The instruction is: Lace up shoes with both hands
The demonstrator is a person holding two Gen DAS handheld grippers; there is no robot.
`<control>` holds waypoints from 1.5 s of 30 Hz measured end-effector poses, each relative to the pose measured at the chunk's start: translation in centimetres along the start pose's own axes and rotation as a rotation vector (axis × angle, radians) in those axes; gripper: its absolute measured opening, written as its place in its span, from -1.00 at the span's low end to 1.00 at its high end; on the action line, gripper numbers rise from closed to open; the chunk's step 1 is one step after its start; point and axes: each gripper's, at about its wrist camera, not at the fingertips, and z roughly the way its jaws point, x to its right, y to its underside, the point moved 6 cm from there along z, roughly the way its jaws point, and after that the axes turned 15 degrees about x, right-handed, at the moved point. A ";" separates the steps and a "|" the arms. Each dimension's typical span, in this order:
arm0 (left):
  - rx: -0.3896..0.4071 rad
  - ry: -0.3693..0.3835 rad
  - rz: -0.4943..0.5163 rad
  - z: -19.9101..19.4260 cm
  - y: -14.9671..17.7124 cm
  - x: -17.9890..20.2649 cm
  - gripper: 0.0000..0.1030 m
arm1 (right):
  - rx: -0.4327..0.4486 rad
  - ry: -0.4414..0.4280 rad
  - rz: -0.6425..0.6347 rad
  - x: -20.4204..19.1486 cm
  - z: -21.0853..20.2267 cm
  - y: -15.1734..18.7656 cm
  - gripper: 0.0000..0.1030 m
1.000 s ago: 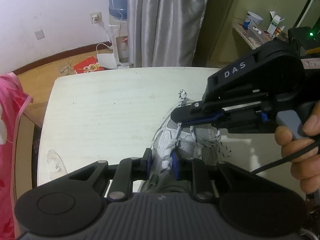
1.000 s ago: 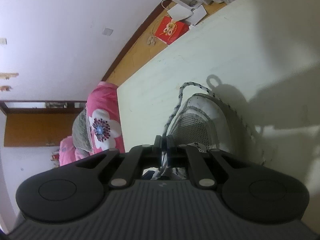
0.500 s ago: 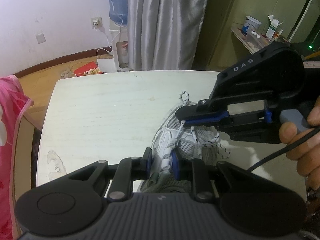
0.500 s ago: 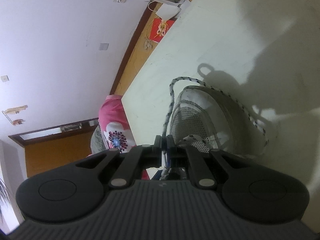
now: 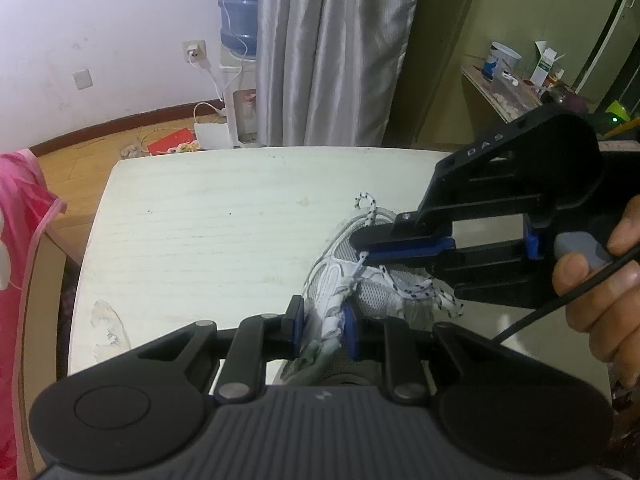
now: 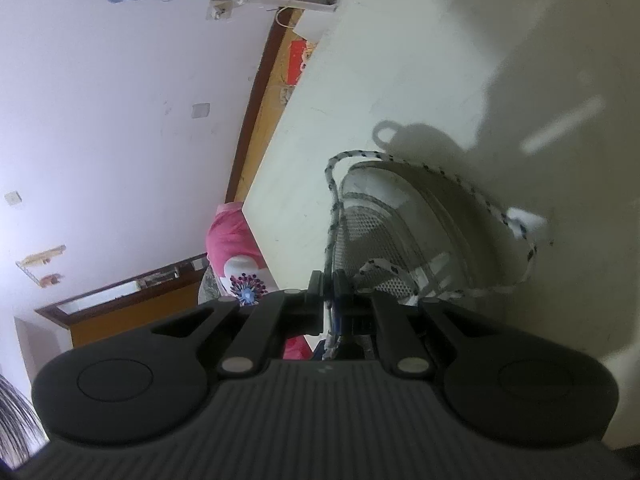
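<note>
Lace [image 5: 362, 259] is what moves: over the last second the right tongs [image 5: 360, 242], clenched on the speckled cord, have risen and drawn it up off the white shoe [image 5: 340, 280], which sits on the pale surface [image 5: 208, 232]. By my reckoning a pass is being pulled snug. The left tongs [image 5: 323, 316] keep gripping the shoe's upper, steadying it. The left view shows both tools and the hand [image 5: 600, 280]; only the right view shows the slack lace [image 6: 516, 228] looping around the toe.

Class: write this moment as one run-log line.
left gripper: shut on shoe tongue | right gripper: shut on lace | shoe on table | step: lacing underway
</note>
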 end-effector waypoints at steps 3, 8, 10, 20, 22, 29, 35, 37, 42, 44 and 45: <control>0.008 0.001 -0.006 -0.1 0.1 0.0 -0.59 | 0.000 0.007 -0.001 0.1 0.0 0.1 -0.94; 0.020 0.004 -0.022 -0.2 0.2 -0.2 -0.59 | -0.006 0.031 -0.063 -0.3 0.1 0.6 -0.95; 0.023 0.004 -0.028 -0.2 0.2 -0.2 -0.59 | -0.007 0.040 -0.098 -0.6 0.1 0.8 -0.95; 0.032 0.008 -0.026 -0.2 0.3 -0.3 -0.59 | -0.008 0.038 -0.087 -0.7 0.1 1.6 -0.95; 0.033 0.009 -0.020 -0.2 0.4 -0.3 -0.59 | -0.008 0.036 -0.090 -0.8 0.2 1.4 -0.95; 0.036 0.012 -0.019 -0.1 0.3 -0.3 -0.59 | -0.010 0.038 -0.113 -1.0 -0.5 1.4 -0.95; 0.039 0.011 -0.036 -0.1 0.3 -0.4 -0.59 | 0.000 0.059 -0.116 -0.6 -1.4 1.4 -0.95; 0.040 0.014 -0.041 -0.1 0.3 -0.5 -0.59 | 0.002 0.062 -0.108 -0.6 -1.3 1.5 -0.95; 0.042 0.025 -0.023 -0.1 0.3 -0.6 -0.59 | 0.004 0.070 -0.089 -0.5 -1.2 1.8 -0.95; 0.044 0.025 -0.014 -0.1 0.3 -0.5 -0.59 | 0.002 0.066 -0.084 -0.6 -0.8 1.8 -0.95; 0.045 0.024 -0.010 -0.1 0.3 -0.5 -0.59 | 0.001 0.063 -0.083 -0.6 -0.6 1.9 -0.95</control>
